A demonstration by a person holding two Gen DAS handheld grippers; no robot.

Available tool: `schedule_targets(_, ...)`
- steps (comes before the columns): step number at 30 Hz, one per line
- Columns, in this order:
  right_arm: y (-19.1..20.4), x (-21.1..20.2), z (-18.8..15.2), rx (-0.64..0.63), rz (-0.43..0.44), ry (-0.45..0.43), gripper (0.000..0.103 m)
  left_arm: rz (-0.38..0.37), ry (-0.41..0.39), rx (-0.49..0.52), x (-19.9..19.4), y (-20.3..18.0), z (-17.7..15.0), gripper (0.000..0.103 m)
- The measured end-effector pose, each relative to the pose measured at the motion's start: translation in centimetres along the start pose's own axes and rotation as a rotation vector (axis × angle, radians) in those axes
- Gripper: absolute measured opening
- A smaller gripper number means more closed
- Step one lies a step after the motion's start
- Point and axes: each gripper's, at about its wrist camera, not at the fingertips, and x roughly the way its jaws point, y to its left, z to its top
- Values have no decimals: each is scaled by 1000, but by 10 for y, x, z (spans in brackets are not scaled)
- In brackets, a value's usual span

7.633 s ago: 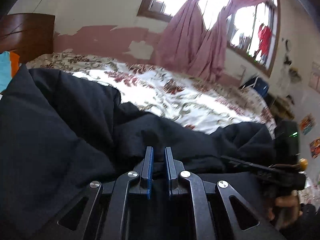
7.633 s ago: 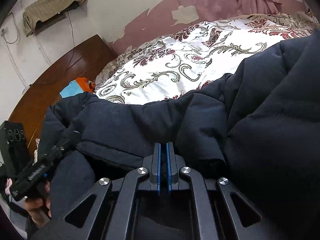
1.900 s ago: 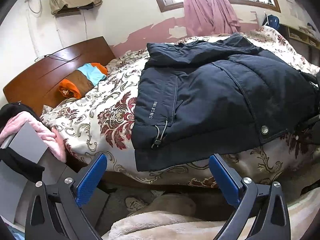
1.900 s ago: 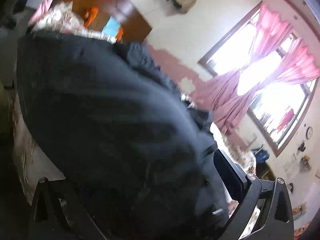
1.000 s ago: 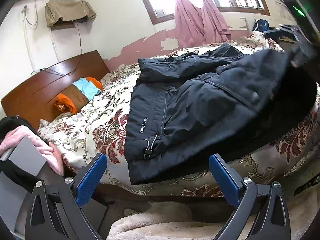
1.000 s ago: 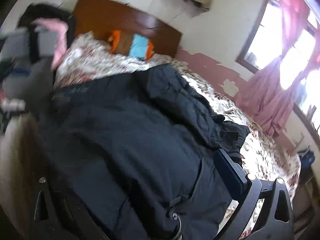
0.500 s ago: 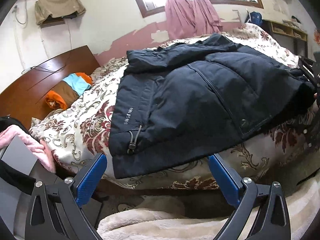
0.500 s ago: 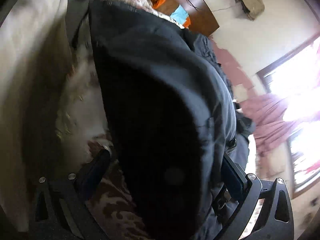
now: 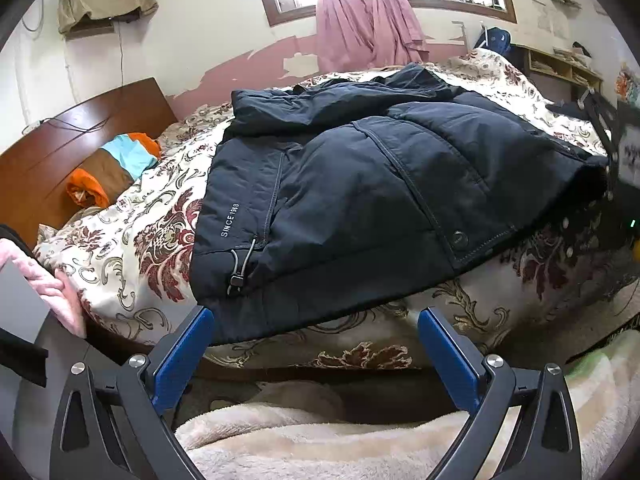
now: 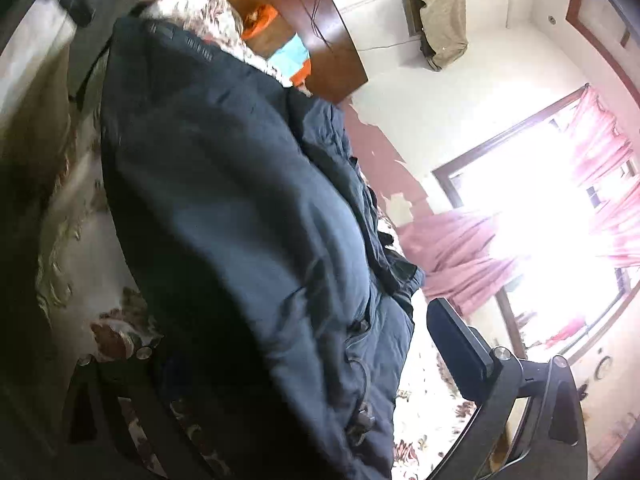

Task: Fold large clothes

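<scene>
A large dark navy padded jacket (image 9: 360,184) lies spread on the bed, its hem hanging over the near edge, with "SINCE 1988" printed near a drawcord. My left gripper (image 9: 316,340) is open and empty, held back from the bed just below the hem. My right gripper (image 10: 296,344) is open, tilted sideways, with the jacket's edge (image 10: 240,240) filling the space between its fingers; its left finger is mostly hidden under the cloth. The right gripper's body also shows at the far right of the left wrist view (image 9: 616,168), at the jacket's right corner.
The bed has a floral cream and maroon cover (image 9: 132,240) and a wooden headboard (image 9: 60,148). An orange, brown and blue pillow (image 9: 112,168) lies by the headboard. A beige fleece blanket (image 9: 360,440) lies below the left gripper. Pink curtains (image 9: 360,20) hang at the window.
The left gripper has edged closer to the jacket's hem. The right gripper has swung and tilted at the jacket's right corner, staying open. The jacket has settled flatter on the bed.
</scene>
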Motion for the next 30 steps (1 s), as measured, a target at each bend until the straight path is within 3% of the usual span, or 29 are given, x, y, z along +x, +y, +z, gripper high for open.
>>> schedule_targets(4, -37, 1, 9, 153, 151, -2, 76, 11, 1, 19, -2, -2, -1, 102)
schedule_targets(8, -73, 11, 10, 311, 302, -1, 44, 8, -7, 27, -4, -7, 1, 102)
schedule_targets(9, -80, 14, 10, 337, 331, -13, 32, 10, -6, 31, -3, -8, 2, 102)
schedule_targets(11, -96, 21, 0, 374, 353, -38, 24, 5, 3, 35, -1, -9, 4, 102)
schedule_targets(16, -125, 15, 6, 493, 406, -90, 21, 7, 7, 54, 4, -16, 11, 102)
schedule_targets(21, -159, 41, 7, 676, 498, -96, 19, 53, 30, 88, 16, -22, 20, 102)
schedule_targets(25, -157, 48, 7, 690, 486, -110, 19, 142, 79, 79, 36, -18, 29, 102)
schedule_targets(30, -154, 47, 4, 680, 477, -112, 19, 206, 83, -25, 48, 0, 39, 102)
